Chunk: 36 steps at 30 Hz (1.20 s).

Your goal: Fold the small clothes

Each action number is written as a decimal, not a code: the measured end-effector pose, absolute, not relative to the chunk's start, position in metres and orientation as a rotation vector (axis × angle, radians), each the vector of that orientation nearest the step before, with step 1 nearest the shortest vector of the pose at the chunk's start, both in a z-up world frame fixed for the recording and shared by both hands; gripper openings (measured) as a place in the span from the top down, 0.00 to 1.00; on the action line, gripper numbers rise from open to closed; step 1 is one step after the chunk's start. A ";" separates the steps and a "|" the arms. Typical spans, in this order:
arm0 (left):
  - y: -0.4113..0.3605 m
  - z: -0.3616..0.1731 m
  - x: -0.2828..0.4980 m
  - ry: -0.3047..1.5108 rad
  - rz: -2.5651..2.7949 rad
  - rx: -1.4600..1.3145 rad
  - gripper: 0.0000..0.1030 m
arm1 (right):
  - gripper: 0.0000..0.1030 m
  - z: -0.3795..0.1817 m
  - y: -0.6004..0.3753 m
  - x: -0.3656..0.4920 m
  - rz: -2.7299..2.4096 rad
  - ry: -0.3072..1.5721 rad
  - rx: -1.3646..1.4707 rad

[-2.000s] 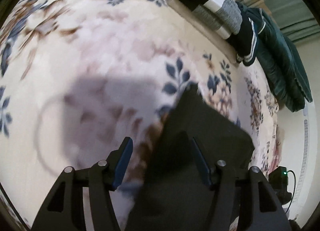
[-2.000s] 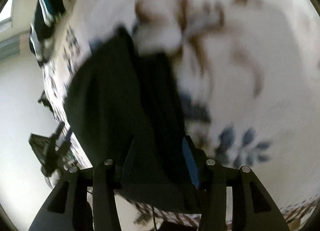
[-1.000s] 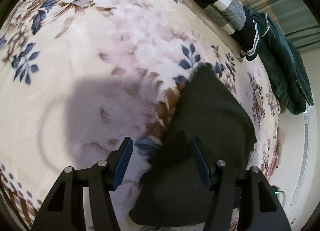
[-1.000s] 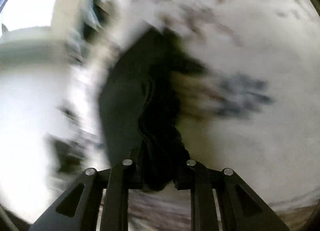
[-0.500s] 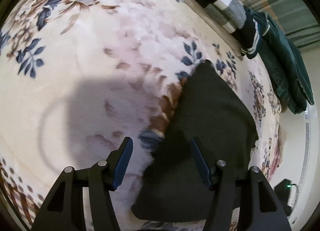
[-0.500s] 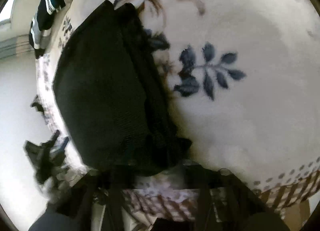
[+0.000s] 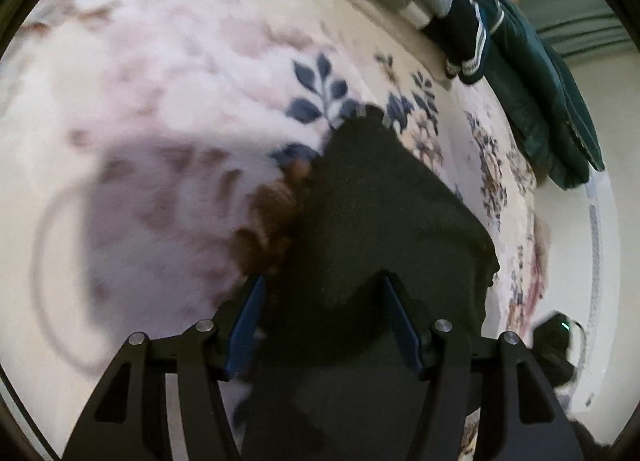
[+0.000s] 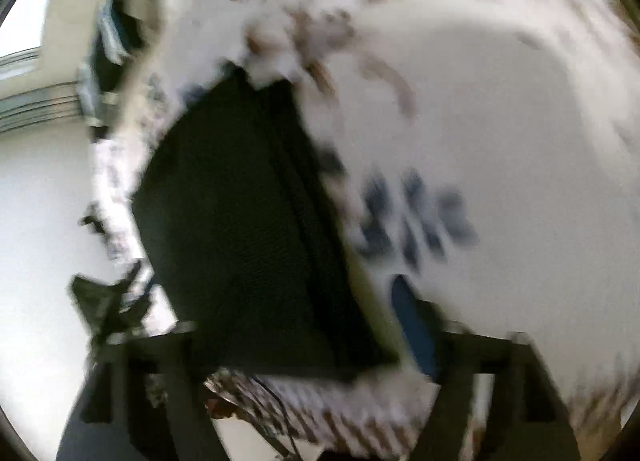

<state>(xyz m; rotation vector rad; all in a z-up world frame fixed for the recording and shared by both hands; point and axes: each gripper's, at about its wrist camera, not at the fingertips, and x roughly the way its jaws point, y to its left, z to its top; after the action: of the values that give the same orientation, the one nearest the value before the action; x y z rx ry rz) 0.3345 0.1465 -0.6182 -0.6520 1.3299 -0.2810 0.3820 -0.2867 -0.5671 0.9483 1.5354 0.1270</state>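
A dark folded garment [image 7: 384, 221] lies flat on the floral blanket [image 7: 160, 101]. My left gripper [image 7: 322, 321] is open and empty, its blue-padded fingers [image 7: 248, 321] astride the garment's near edge. In the blurred right wrist view the same garment [image 8: 240, 221] lies folded with a doubled edge on its right side. My right gripper [image 8: 304, 337] is open, its blue pad [image 8: 412, 325] to the right of the garment and the garment's near end between its fingers.
A pile of dark, striped and teal clothes [image 7: 500, 29] lies along the far edge of the bed. The bed's edge and a pale wall [image 7: 580, 221] are at the right, with a small black device [image 7: 556, 337] below. A checked blanket border [image 8: 340, 405] hangs at the near edge.
My right gripper let go of the garment's end and opened, and that view is now blurred by motion. My left gripper moved forward and right over the garment, still open.
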 end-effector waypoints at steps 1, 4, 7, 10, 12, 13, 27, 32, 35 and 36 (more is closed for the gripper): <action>0.146 -0.623 0.337 1.331 -0.309 -0.676 0.43 | 0.23 -0.582 -0.286 0.388 0.169 1.540 0.991; 0.146 -0.631 0.341 1.326 -0.369 -0.729 0.36 | 0.19 -0.618 -0.274 0.406 0.335 1.544 1.128; 0.144 -0.636 0.343 1.322 -0.414 -0.751 0.29 | 0.20 -0.621 -0.251 0.421 0.525 1.517 1.177; 0.140 -0.638 0.346 1.321 -0.429 -0.766 0.27 | 0.21 -0.628 -0.216 0.434 0.591 1.547 1.158; 0.135 -0.636 0.349 1.315 -0.450 -0.773 0.27 | 0.23 -0.632 -0.204 0.438 0.581 1.543 1.156; 0.133 -0.632 0.350 1.300 -0.455 -0.774 0.31 | 0.36 -0.631 -0.201 0.440 0.577 1.529 1.173; 0.139 -0.525 0.402 1.213 -0.420 -0.687 0.84 | 0.80 -0.540 -0.186 0.474 0.489 1.445 1.095; 0.150 -0.465 0.487 1.114 -0.400 -0.640 0.84 | 0.80 -0.476 -0.172 0.559 0.532 1.364 1.054; 0.160 -0.440 0.547 1.051 -0.387 -0.629 0.84 | 0.80 -0.447 -0.162 0.622 0.549 1.322 1.023; 0.164 -0.434 0.569 1.031 -0.385 -0.622 0.84 | 0.80 -0.438 -0.157 0.647 0.558 1.305 1.006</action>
<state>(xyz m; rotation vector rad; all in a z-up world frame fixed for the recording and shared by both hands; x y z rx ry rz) 0.5688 0.1643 -0.4338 -0.6221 1.0306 -0.3847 0.6473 -0.1573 -0.4376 1.0061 1.3051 0.5581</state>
